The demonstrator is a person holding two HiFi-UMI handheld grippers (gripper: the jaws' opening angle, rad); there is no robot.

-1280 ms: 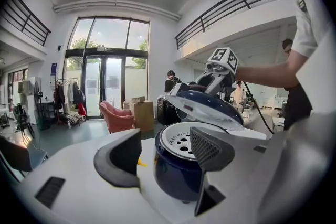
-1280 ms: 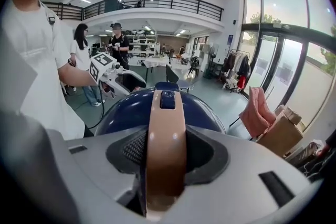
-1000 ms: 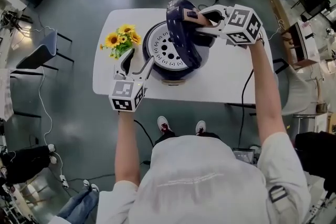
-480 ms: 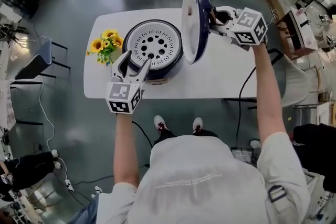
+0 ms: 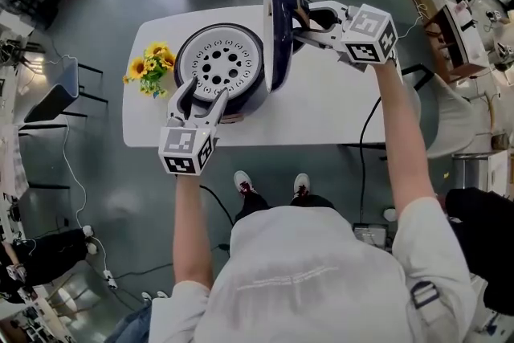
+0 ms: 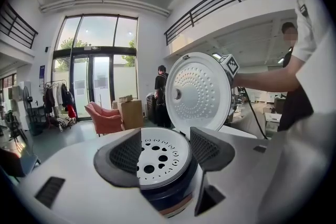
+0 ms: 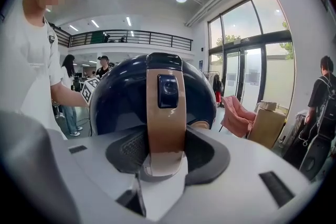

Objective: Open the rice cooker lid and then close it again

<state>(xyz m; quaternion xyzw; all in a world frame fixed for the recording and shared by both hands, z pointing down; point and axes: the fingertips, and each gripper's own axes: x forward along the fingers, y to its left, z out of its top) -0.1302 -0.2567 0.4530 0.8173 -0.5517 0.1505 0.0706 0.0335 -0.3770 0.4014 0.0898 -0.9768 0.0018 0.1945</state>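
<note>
At the near edge of the table (image 5: 321, 108), your left claw (image 5: 205, 96) is spread wide and holds nothing. Its two pads sit either side of the front of the rice cooker (image 5: 247, 97), with the white perforated plate (image 6: 160, 157) showing between them. I cannot tell whether the pads touch the cooker wall.

Further in, towards the middle of the table and a little to its left, the cooker is open, so the first half of the job looks done. Its lid (image 5: 277, 44) stands about upright on the right side of the pot.

Towards the far right corner, your right claw (image 5: 301, 22) is closed on the tan handle (image 7: 165, 113) that runs over the dark blue dome of the lid.

Sunflowers (image 5: 148, 64) stand just beside the cooker, by the left edge.

Risks from here, as I judge them:
- The lid looks near the end of its swing. Pushing it further could strain the hinge or drag the pot across the table, because your left claw is not clamping it.
- If the handle slips from your right claw on the way down, the lid could drop and slam.
- Your left pads sit close to the rim, so a closing lid could land on them unless you draw that claw back or lower.
- A sideways shove could knock the pot into the flowers.
</note>
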